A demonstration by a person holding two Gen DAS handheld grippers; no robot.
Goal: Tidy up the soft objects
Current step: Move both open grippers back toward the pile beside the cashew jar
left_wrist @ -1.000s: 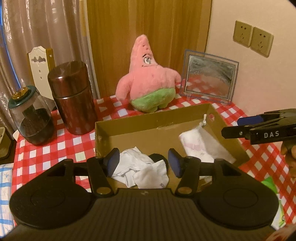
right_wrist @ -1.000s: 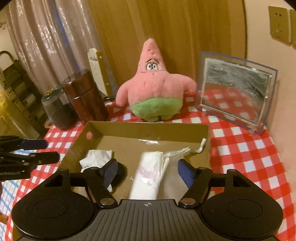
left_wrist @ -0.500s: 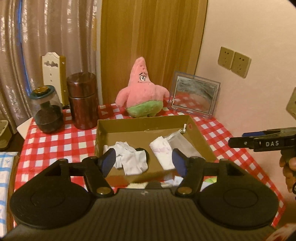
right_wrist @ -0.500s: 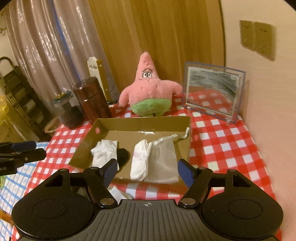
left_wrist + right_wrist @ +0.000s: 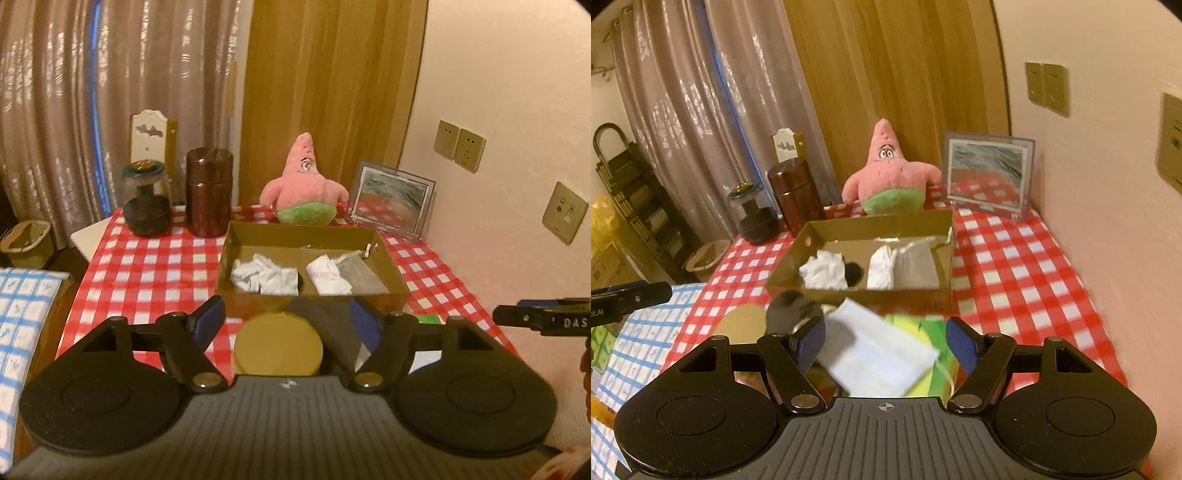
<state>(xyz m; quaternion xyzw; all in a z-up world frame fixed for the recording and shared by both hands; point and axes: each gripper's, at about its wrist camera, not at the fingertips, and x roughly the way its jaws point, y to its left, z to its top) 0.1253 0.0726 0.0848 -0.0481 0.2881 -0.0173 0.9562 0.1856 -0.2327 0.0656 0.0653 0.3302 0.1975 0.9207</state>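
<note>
**Both grippers empty, hanging short of the box**

The left gripper [image 5: 287,320] has just been opening, nothing between its jaws; the right gripper [image 5: 886,341] gapes wide, holding nothing. The brown cardboard box [image 5: 934,225] on the red-and-white checked tablecloth [image 5: 1008,266] holds crumpled white socks [image 5: 824,272], a folded white cloth [image 5: 881,267] and a grey drawstring pouch [image 5: 916,267]. A white fabric pouch [image 5: 877,356] lies outside, near the box front.
</note>
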